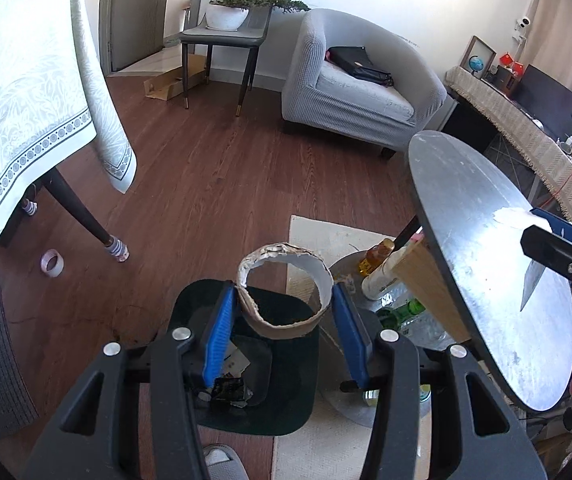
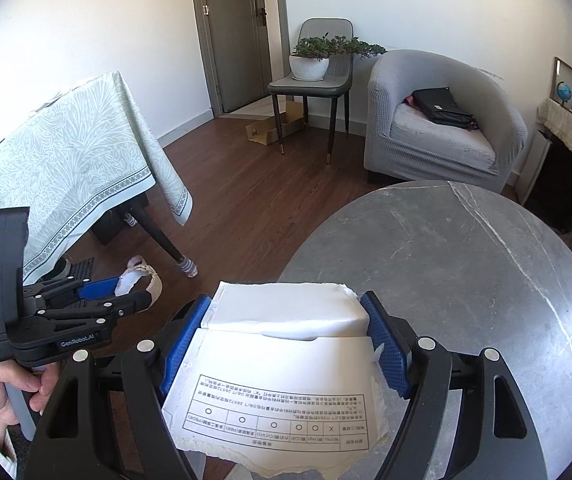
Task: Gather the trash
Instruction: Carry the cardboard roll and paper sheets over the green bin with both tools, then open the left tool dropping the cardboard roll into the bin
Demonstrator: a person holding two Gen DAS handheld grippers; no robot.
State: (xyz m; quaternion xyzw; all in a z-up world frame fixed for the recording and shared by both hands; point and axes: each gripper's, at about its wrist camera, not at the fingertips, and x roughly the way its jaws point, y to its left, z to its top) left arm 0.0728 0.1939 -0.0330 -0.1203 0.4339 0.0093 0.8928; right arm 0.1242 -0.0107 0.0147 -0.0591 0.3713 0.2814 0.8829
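Observation:
My left gripper is shut on a curled, torn cardboard ring, with one blue pad on each side of it. It hangs over a dark bin on the floor that has scraps of trash inside. My right gripper is shut on a torn white carton piece printed with a table, held above the round grey table. The right wrist view shows the left gripper with the ring low on the left. In the left wrist view the right gripper is at the right edge.
Bottles and a green bottle stand under the round table. A tape roll lies on the wood floor by the leg of a cloth-covered table. Behind stand a grey armchair and a chair with a plant.

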